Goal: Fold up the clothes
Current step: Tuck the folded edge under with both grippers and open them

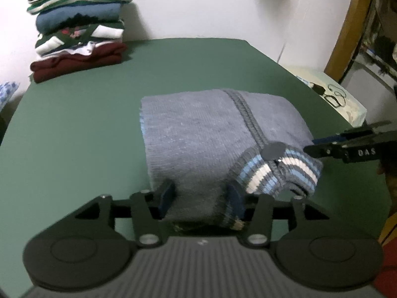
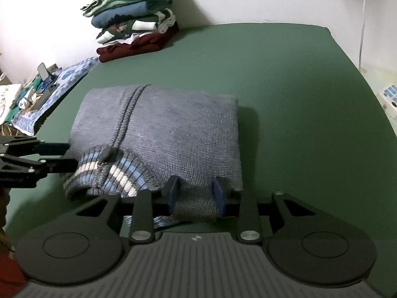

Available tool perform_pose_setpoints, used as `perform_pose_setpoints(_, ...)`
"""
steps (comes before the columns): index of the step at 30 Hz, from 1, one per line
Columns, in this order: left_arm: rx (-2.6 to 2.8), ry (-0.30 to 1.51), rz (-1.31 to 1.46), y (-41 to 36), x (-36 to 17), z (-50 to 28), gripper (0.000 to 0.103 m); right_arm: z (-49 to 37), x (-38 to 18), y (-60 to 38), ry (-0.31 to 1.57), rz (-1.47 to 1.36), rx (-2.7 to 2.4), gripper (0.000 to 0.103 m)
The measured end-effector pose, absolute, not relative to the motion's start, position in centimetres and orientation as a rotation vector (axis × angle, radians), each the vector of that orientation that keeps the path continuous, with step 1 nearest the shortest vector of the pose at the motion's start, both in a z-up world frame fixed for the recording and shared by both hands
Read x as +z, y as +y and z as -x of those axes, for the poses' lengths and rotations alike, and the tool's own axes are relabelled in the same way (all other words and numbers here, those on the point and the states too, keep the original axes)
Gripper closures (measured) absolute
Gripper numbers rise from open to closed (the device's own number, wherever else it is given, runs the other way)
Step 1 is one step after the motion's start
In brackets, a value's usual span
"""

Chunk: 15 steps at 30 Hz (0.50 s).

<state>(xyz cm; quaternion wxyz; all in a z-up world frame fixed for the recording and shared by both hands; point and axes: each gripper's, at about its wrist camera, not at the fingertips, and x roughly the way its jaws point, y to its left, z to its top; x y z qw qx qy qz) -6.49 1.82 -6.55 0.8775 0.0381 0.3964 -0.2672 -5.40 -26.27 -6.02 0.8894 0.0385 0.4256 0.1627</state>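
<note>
A folded grey-blue knit sweater point(image 1: 203, 134) with a striped collar and a dark button lies on the green table point(image 1: 86, 124). My left gripper point(image 1: 201, 196) is shut on the sweater's near edge. The right gripper point(image 1: 320, 146) shows at the sweater's right side in the left wrist view. In the right wrist view, my right gripper point(image 2: 196, 193) is shut on the sweater point(image 2: 173, 129) at its near edge, right of the collar. The left gripper point(image 2: 62, 156) shows at the sweater's left there.
A stack of folded clothes point(image 1: 79, 27) stands at the table's far left corner by the white wall; it also shows in the right wrist view point(image 2: 136, 19). A blue patterned cloth with clutter point(image 2: 44, 94) lies beyond the table's left edge. A box point(image 1: 342, 101) sits off the right edge.
</note>
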Motion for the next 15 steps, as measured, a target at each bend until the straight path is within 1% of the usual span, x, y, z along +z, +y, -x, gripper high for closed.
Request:
perform_pose_setpoints(2,-0.58,0.834,-0.114,1.7,-6.1,6.5,0.047,5.2,-5.6,-26.3,0.9,-0.081,0.343,0.067)
perform_pose_setpoints(4,-0.582,0.814,-0.111,2.2,-4.9,6.1,0.053,4.9,-4.2,-26.8,0.858,-0.102,0.35,0.069)
perform_pose_setpoints(5,-0.578,0.797,-0.097,2.5,-4.3,5.8,0.055,4.6,-3.4,-27.0,0.82,-0.117,0.346,0.069)
perform_pose_setpoints(8,-0.559,0.749,-0.052,2.7,-2.9,3.9,0.055,2.7,-2.2,-27.1,0.755,-0.143,0.334,0.069)
perform_pose_setpoints(11,-0.513,0.699,-0.063,1.0,-2.9,1.3,0.055,0.5,-3.0,-25.5,0.728,-0.092,0.337,0.069)
perform_pose_setpoints(15,-0.459,0.71,-0.072,-1.0,-4.3,-1.5,0.055,-2.3,-4.6,-23.2,0.701,-0.006,0.339,0.069)
